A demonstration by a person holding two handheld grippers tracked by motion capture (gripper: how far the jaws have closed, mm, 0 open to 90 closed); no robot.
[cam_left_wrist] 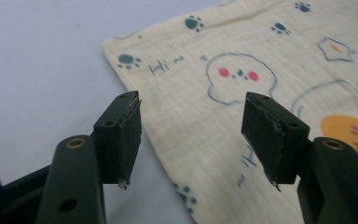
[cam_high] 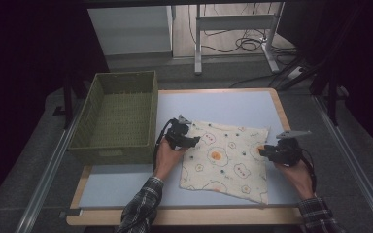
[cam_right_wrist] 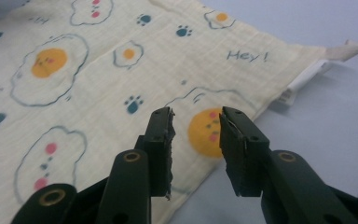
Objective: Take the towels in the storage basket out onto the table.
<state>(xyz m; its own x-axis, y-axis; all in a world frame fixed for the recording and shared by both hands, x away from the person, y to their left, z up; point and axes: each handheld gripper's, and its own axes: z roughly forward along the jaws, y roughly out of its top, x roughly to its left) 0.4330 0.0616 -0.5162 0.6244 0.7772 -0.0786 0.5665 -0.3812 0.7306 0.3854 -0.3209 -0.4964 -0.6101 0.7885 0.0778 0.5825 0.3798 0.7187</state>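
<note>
**Printed cloth spread flat between two open grippers**

While a cream cloth (cam_high: 226,158) printed with fried eggs, paw marks and small faces lies flat on the pale blue tabletop (cam_high: 126,187), a hand-held gripper is poised at each of its side edges. The cloth is placed right of a green woven basket (cam_high: 119,114), which stands at the table's left and is seen holding nothing.

The left gripper (cam_left_wrist: 193,133) is held over the cloth's left edge, its jaws spread wide with fabric below them but nothing pinched. The right gripper (cam_right_wrist: 196,140) is held over the right edge, its jaws narrower yet still apart, and nothing is gripped there either.

The cloth is judged to be thin, light and limp, so it is likely to sag and fold wherever it is not supported. A firm pinch at an edge or corner is advised, since the flat middle offers no fold to be caught. One far corner (cam_right_wrist: 328,58) is seen turned back, showing a white underside.
</note>
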